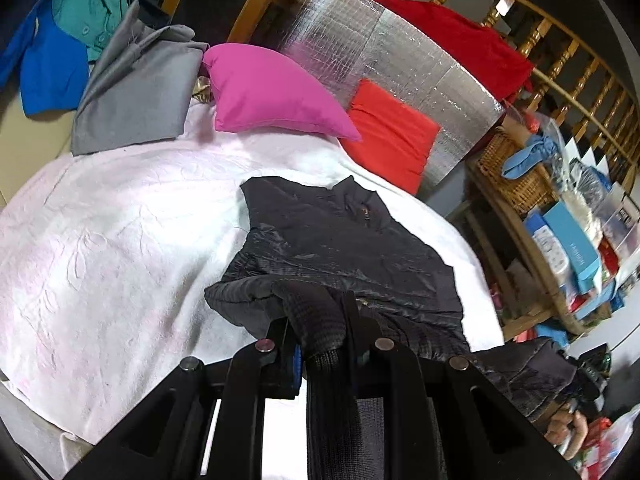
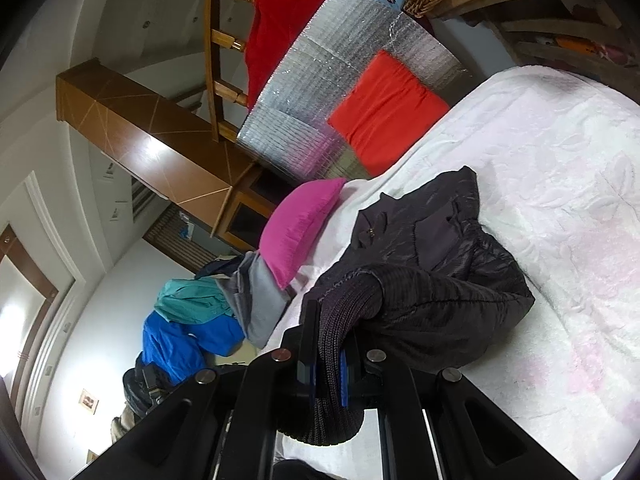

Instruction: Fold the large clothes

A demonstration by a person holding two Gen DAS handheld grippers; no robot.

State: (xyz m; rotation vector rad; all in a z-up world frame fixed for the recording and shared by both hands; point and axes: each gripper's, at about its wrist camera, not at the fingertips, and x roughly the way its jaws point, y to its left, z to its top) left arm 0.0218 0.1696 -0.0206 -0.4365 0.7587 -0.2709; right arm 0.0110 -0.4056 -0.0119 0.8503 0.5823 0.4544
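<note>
The dark charcoal quilted padded jacket [image 1: 344, 240] lies on the bed's white embossed fleece blanket [image 1: 120, 232], its collar end spread flat toward the pillows and its near end bunched and lifted toward the cameras. The left tongs [image 1: 316, 320] point downward at a slant over the blanket, their jaws drawn narrow and clamped on a ribbed knit cuff [image 1: 316, 312] of the jacket, which passes between the fingers and hangs back under the camera. The right tongs [image 2: 328, 356] are rolled well onto their side, so the bed runs steeply up the right wrist view, and they point only slightly downward; their jaws are pressed almost together on another ribbed knit part [image 2: 340, 320] of the same jacket, the dark knit squeezed between the blue pads [image 2: 344, 376] and drooping in a loop below them. From both grips the quilted fabric rises in loose folds off the blanket. Beyond the jacket, a magenta pillow [image 1: 272, 96] and an orange-red cushion [image 1: 392, 136] lean at the head of the bed against a silver foil-quilted panel [image 1: 400, 56]. A folded grey garment [image 1: 132, 92] lies beside the magenta pillow, with blue and teal clothes [image 1: 60, 40] heaped past it.
</note>
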